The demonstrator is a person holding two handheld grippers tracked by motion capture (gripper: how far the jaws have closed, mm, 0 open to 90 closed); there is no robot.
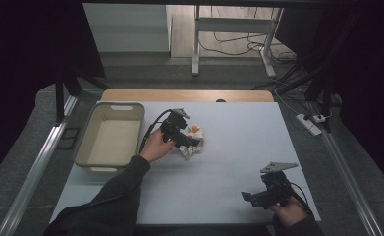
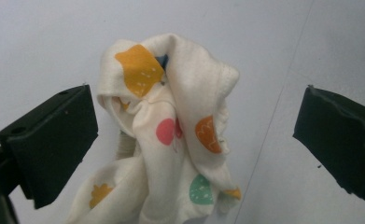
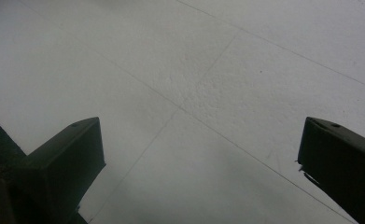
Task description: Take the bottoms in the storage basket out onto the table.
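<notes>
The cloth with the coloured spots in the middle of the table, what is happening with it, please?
A person holds a gripper in each hand. The left gripper is at the crumpled cream cloth, jaws wide open on either side of it and not closed on it. The cloth lies on the white table, to the right of a beige bin. The right gripper is open near the table's front right corner, holding nothing.
</notes>
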